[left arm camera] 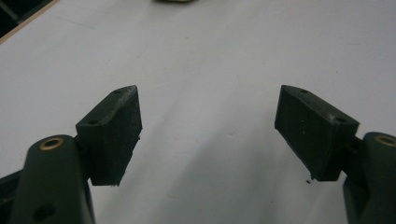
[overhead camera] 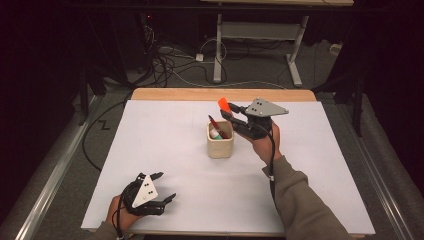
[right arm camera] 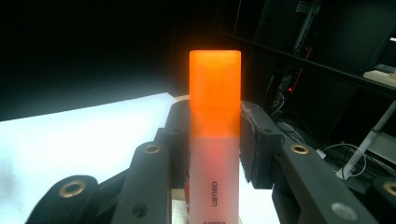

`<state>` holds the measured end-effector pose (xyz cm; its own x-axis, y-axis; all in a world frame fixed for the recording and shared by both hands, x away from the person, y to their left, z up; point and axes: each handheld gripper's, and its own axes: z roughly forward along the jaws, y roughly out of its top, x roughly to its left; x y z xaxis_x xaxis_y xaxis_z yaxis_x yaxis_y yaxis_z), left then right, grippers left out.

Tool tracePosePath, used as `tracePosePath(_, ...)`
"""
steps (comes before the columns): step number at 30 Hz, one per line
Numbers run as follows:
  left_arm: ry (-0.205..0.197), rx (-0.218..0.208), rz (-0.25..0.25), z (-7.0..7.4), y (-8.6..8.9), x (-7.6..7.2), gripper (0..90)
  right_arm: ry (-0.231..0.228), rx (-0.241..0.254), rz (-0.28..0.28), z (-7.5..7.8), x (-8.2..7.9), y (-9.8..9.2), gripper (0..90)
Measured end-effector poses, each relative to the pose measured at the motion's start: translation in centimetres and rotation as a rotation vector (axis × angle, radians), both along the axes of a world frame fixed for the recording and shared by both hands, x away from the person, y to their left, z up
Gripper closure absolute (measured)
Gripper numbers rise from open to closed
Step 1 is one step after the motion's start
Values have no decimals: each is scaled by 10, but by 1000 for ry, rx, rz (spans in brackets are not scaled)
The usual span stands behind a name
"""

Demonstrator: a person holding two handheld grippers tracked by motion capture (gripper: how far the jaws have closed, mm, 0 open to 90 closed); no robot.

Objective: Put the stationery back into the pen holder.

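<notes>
A person at a white-covered table [overhead camera: 165, 150] works with a hand-held gripper in each hand. The right hand-held gripper [overhead camera: 229, 111] pinches an orange-capped highlighter [right arm camera: 215, 140] between its jaws, the capped end pointing up and away past the jaw tips, the pale barrel running back between them. Just below and beside this hand-held gripper stands a cream cup [overhead camera: 220, 140] near the middle of the table, with a red pen [overhead camera: 215, 126] and other items leaning inside it. The left hand-held gripper [overhead camera: 163, 186] rests low at the near edge of the table, well apart from the cup, its jaws spread wide with bare white table surface between them.
</notes>
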<state>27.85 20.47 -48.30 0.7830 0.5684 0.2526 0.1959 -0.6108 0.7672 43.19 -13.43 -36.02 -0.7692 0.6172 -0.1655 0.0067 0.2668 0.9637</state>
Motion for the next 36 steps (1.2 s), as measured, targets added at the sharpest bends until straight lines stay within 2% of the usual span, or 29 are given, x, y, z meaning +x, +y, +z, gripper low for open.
tracePosePath(5,2,1,-3,0,0,0,223,11,7,2,-2,4,5,677)
tracePosePath(7,4,-2,-4,0,0,0,223,-1,5,6,-2,6,6,677)
tracePosePath(14,4,-3,-6,0,0,0,223,4,3,17,-3,8,14,677)
tracePosePath(21,1,-3,-4,0,1,0,223,27,5,25,-8,8,22,677)
tracePosePath(36,3,-3,-4,0,1,0,223,52,10,40,-22,10,25,677)
